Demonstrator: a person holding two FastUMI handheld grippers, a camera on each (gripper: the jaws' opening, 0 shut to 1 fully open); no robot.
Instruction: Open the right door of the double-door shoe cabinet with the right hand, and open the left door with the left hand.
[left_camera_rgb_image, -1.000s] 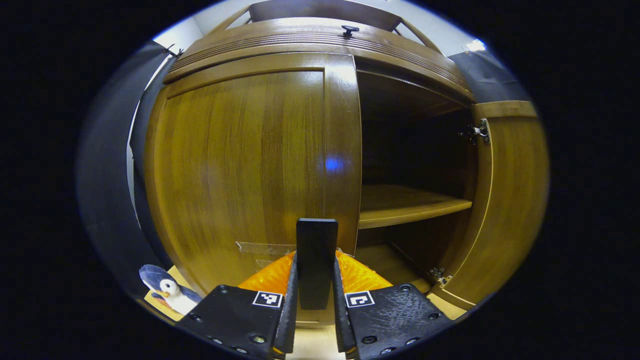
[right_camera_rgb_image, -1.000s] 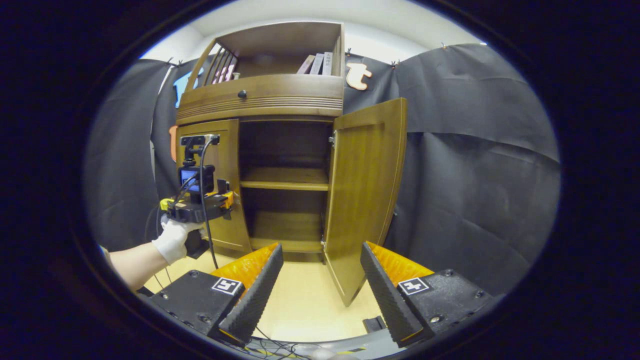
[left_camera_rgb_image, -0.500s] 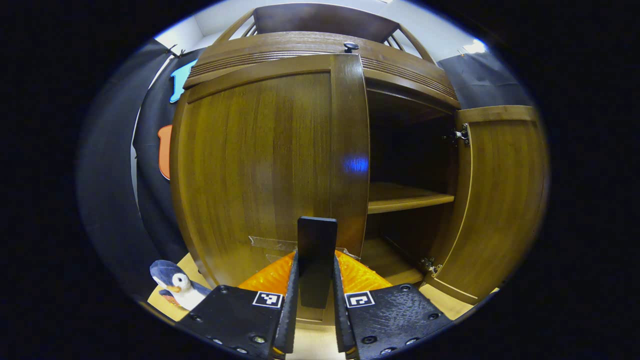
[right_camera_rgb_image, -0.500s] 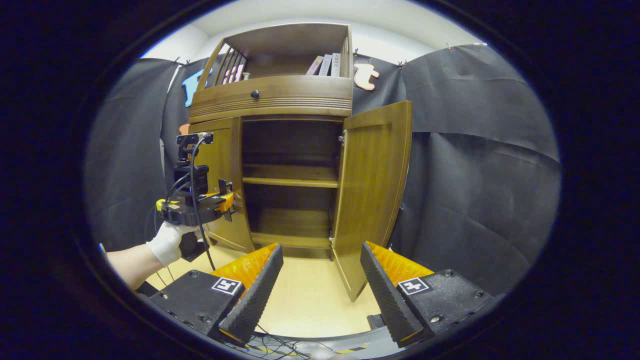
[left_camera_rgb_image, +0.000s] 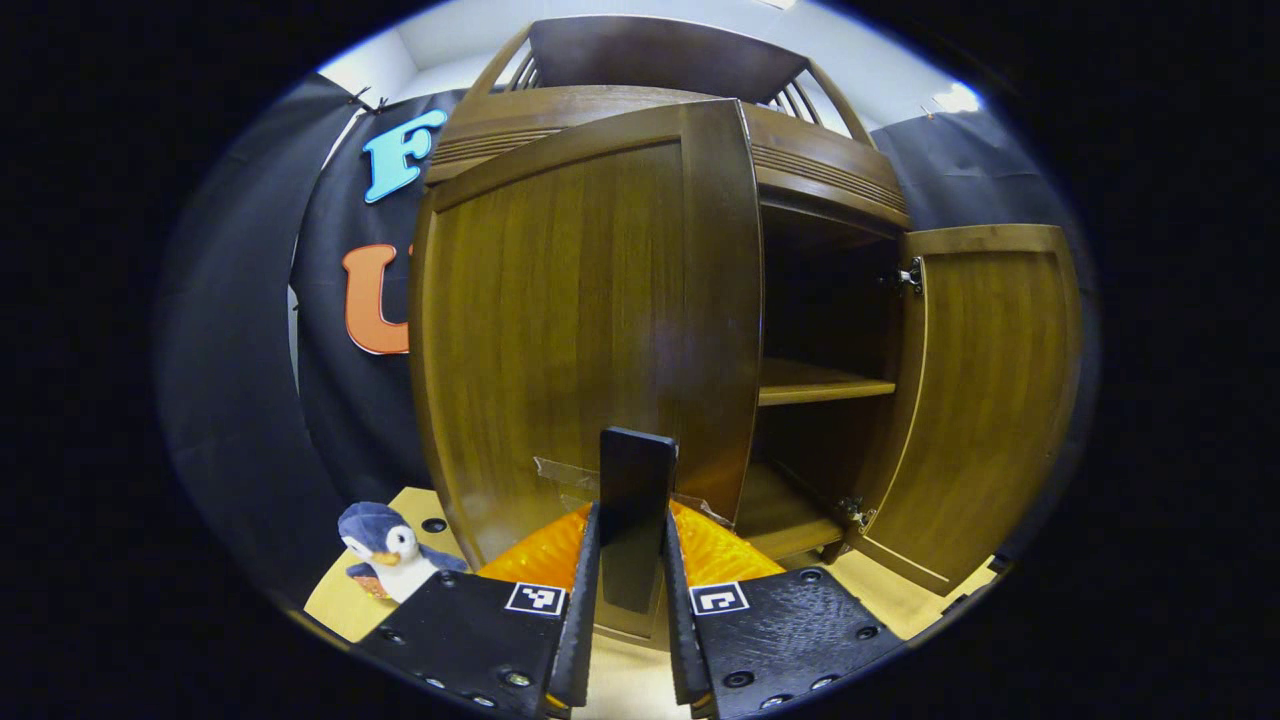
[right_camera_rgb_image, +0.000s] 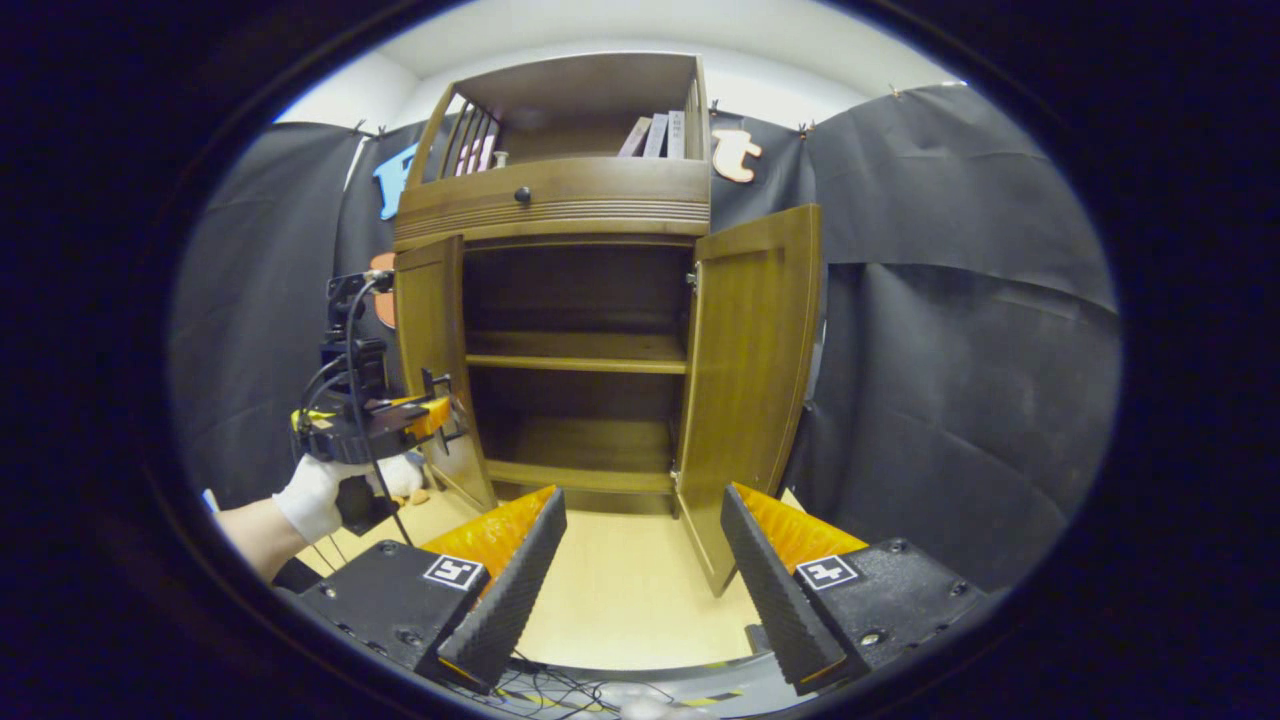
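Left gripper (left_camera_rgb_image: 630, 600): fingers pinched on a dark flat tab handle (left_camera_rgb_image: 636, 500) that sticks out near the bottom of the left door's free edge. Looks like a solid two-sided pinch.

Right gripper (right_camera_rgb_image: 640, 580): fingers spread wide with nothing between them, hanging back well apart from the cabinet, pointed at the floor (right_camera_rgb_image: 620, 590) in front of it.

Left door (left_camera_rgb_image: 590, 310): partly swung out. In the right gripper view it (right_camera_rgb_image: 428, 350) stands angled off the cabinet front, with the person's gloved hand (right_camera_rgb_image: 315, 495) holding the left gripper beside it.

Handling guess: stiff wooden panel on hinges, probably a bit hefty but it should swing easy. Nothing soft or fragile. The tab is the only good hold, the glossy face would likely slip. Pull along the door's arc, not straight back, or the tab may twist out of the pinch.

Penguin plush (left_camera_rgb_image: 385, 550): on the floor near the left door's hinge side, may get in the way.

Right door (right_camera_rgb_image: 755, 370): already wide open, hinge (left_camera_rgb_image: 908, 277) showing.

Shoe cabinet (right_camera_rgb_image: 580, 200): against the far wall, bare shelf (right_camera_rgb_image: 575, 352) inside, books up top.
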